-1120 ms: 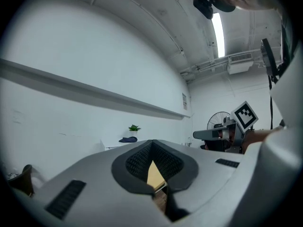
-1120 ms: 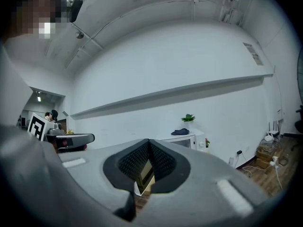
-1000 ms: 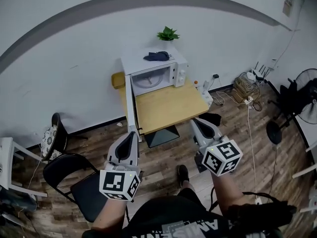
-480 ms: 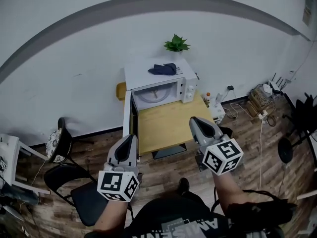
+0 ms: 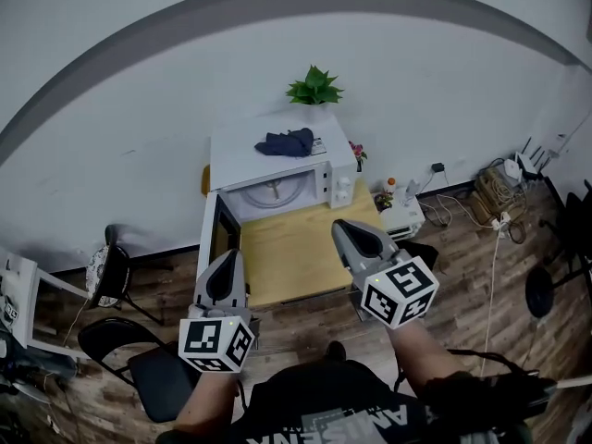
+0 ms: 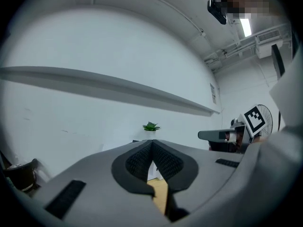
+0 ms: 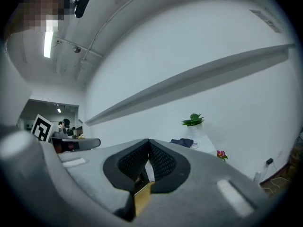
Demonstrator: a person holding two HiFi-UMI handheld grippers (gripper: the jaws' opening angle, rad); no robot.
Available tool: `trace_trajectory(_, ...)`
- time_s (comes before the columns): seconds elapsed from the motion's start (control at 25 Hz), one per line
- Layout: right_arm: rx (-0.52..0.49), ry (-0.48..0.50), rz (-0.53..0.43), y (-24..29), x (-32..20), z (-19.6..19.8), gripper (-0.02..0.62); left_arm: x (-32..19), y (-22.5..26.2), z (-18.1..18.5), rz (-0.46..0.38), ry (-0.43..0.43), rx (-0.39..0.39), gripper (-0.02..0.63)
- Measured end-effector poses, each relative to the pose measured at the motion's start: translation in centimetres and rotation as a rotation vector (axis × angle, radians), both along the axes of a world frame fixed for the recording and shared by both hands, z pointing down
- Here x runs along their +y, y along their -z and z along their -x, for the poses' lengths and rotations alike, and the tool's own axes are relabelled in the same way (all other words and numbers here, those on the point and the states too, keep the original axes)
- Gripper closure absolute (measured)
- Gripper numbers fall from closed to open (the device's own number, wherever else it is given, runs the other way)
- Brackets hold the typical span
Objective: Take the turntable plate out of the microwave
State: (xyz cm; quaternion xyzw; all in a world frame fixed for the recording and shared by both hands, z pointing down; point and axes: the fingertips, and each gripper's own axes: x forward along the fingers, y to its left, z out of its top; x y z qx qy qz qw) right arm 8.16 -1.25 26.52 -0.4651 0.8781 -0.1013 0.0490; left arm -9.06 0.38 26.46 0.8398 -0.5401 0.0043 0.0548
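A white microwave (image 5: 277,160) stands at the back of a wooden table (image 5: 294,248) against the wall. Its door (image 5: 212,234) hangs open to the left. Inside lies the round glass turntable plate (image 5: 275,191). My left gripper (image 5: 225,271) is shut and empty, short of the table's near left corner. My right gripper (image 5: 351,231) is shut and empty too, over the table's near right edge. In the left gripper view the left gripper (image 6: 152,143) has its pads together; in the right gripper view the right gripper (image 7: 148,143) shows the same.
A dark cloth (image 5: 286,142) and a potted plant (image 5: 314,89) sit on top of the microwave. Black chairs (image 5: 139,350) stand at the lower left. A small white stand (image 5: 400,213) with items and cables (image 5: 499,185) lie at the right. The floor is wood.
Both grippers and the person have come closer to the table and microwave, which now look larger and nearer in the head view. The jaws stayed shut.
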Motion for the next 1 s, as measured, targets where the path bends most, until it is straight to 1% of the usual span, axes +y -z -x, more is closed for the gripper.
trace_trajectory(0.16, -0.013, 0.059, 0.012, -0.4, -2.7, -0.9, 0.591, -2.8, -1.0, -2.4, 0.019, 0.018, -0.012, 0.609)
trace_trajectory(0.24, -0.023, 0.061, 0.019, -0.8, -4.0, -1.8, 0.591, -4.2, -1.5, -3.1, 0.032, 0.034, -0.015, 0.609)
trace_trajectory(0.36, -0.052, 0.058, 0.042, -1.6, -6.0, -2.5, 0.591, -5.8, -2.3, -3.4, 0.045, 0.058, -0.054, 0.609)
trace_trajectory(0.48, -0.068, 0.068, 0.074, -2.9, -7.7, -2.3, 0.568, -7.4, -3.1, -3.3, 0.047, 0.067, -0.074, 0.609)
trace_trajectory(0.64, -0.095, 0.054, 0.121, -4.4, -9.9, -1.3, 0.565, -9.9, -4.8, -2.7, 0.072, 0.050, -0.074, 0.609)
trace_trajectory(0.8, -0.112, 0.052, 0.182, -6.7, -11.7, 0.2, 0.525, -12.2, -6.5, -1.5, 0.109, 0.051, -0.056, 0.609)
trace_trajectory(0.92, -0.127, 0.026, 0.202, -8.3, -13.1, 0.9, 0.502, -13.8, -8.0, -0.6, 0.119, 0.058, -0.091, 0.609)
trace_trajectory(1.0, -0.154, 0.002, 0.232, -9.7, -14.2, 1.4, 0.490, -14.8, -9.2, -0.2, 0.146, 0.053, -0.085, 0.609)
